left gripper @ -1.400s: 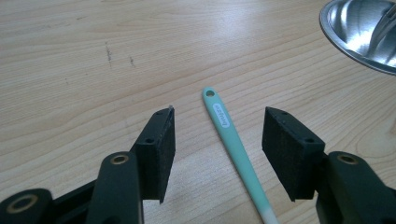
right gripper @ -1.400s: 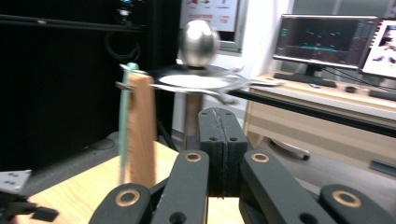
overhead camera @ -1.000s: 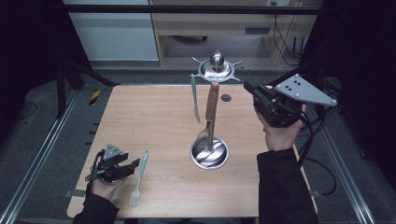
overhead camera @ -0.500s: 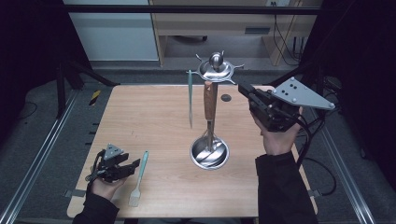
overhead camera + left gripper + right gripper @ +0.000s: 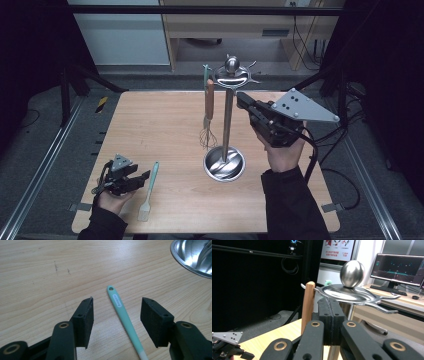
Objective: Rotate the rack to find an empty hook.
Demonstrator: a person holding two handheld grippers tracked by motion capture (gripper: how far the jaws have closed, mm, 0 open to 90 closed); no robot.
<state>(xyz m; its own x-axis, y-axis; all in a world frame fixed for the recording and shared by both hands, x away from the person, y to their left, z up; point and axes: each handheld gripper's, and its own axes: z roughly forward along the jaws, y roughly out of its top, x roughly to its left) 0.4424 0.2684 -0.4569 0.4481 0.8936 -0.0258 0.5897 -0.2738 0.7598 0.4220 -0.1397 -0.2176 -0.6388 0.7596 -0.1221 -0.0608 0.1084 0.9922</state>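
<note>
- wooden worktop (image 5: 160, 130), light grain, faint scuffs
- monitor (image 5: 400, 267) on a desk (image 5: 409, 300) behind, graph lit
- poster (image 5: 337, 248) on the back wall
- yellow-black tape (image 5: 101, 103) left of the worktop

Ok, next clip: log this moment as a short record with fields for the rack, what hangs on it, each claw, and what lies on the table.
rack: steel utensil stand, upright on a round base, ball on top, on the wooden table
hanging: whisk with wooden handle; a green-handled utensil behind it
right claw: jaws shut, nothing visibly held, beside the stand's pole near the top
left claw: open, low over the table, jaws either side of the brush handle, not touching
on table: mint-green brush, lying flat
</note>
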